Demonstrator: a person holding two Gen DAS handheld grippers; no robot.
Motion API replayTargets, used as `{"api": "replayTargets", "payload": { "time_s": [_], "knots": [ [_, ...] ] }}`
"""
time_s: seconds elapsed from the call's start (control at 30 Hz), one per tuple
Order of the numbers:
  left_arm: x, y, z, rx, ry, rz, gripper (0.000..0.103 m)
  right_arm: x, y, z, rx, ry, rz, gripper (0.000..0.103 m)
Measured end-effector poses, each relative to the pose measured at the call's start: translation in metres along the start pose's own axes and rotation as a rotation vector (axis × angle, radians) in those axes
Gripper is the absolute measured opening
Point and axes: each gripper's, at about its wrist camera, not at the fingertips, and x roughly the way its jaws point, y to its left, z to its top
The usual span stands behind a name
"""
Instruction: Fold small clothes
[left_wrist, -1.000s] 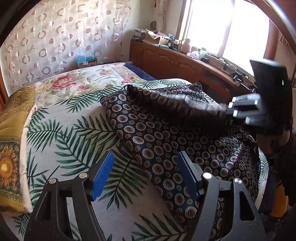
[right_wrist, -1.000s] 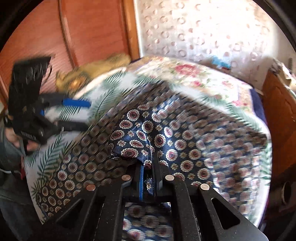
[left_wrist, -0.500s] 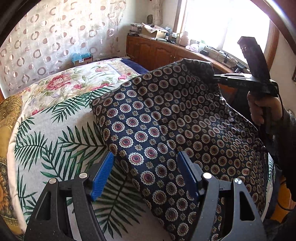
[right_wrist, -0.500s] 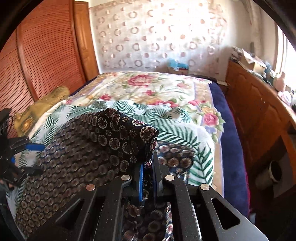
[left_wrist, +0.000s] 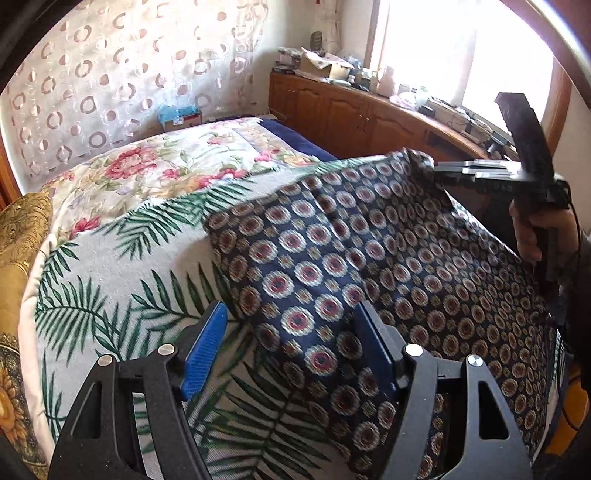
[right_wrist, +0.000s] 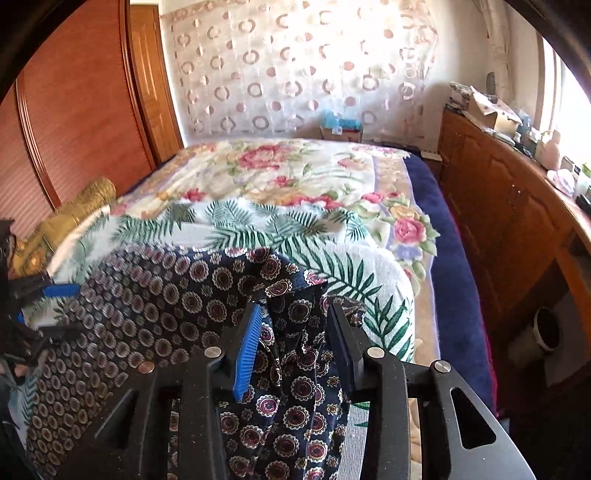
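Navy cloth (right_wrist: 295, 373) hangs between right claw's (right_wrist: 295, 343) opening jaws (tilted downward).

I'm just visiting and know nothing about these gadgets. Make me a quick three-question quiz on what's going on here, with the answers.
1. True or false: the left gripper is clamped on the garment.
2. Which cloth lies directly under the garment? A) palm-leaf cloth B) rose blanket C) gold cushion
3. What are the right gripper's jaws doing, and what is between them?

Key
1. False: its jaws stand wide apart over the garment's edge, gripping nothing.
2. A.
3. They are opening, with a bunched fold of the garment between them; the pads no longer press on it.
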Motion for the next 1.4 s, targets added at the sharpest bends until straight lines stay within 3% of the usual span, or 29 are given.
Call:
{"api": "replayTargets", "payload": {
  "time_s": [0.2,0.27,0.33,0.43,0.53,0.67,0.7,0.77,0.93,1.07,1.27,1.4],
  "knots": [
    [-0.001,0.008,-0.001,-0.016,-0.007,0.004,0.072,0.014,-0.013,0.006,0.053,0.01,0.065,0.038],
    [0.0,0.008,-0.003,-0.018,-0.005,0.002,0.072,0.015,-0.017,0.008,0.048,0.003,0.1,0.008],
    [0.0,0.008,-0.006,-0.021,-0.003,-0.001,0.072,0.013,-0.017,0.008,0.034,-0.014,0.121,0.004],
    [0.0,0.006,-0.008,-0.022,0.002,-0.004,0.072,0.009,-0.025,0.007,0.054,-0.052,0.053,0.003],
    [-0.003,0.005,-0.011,-0.022,0.006,-0.007,0.072,0.009,-0.036,0.006,0.118,-0.055,0.022,0.003],
    [-0.009,0.001,-0.016,-0.022,0.005,-0.015,0.072,0.006,-0.033,0.005,0.092,-0.044,-0.02,0.005],
    [-0.01,0.0,-0.017,-0.023,0.005,-0.016,0.072,0.004,-0.031,0.005,0.084,-0.036,-0.029,0.009],
    [-0.011,-0.003,-0.019,-0.021,0.006,-0.021,0.072,-0.004,-0.025,0.004,0.056,-0.033,-0.069,0.029],
    [-0.018,-0.012,-0.024,-0.01,-0.001,-0.034,0.072,-0.036,-0.011,-0.011,0.01,-0.047,-0.103,0.037],
    [-0.023,-0.018,-0.027,-0.007,-0.008,-0.051,0.073,-0.062,-0.004,-0.037,0.027,-0.055,-0.078,0.037],
    [-0.028,-0.027,-0.033,0.012,-0.001,-0.041,0.089,-0.08,0.006,-0.086,0.065,-0.011,-0.067,0.037],
    [-0.034,-0.029,-0.04,0.001,-0.002,-0.04,0.09,-0.088,0.013,-0.109,0.08,0.005,-0.039,0.037]
  ]
}}
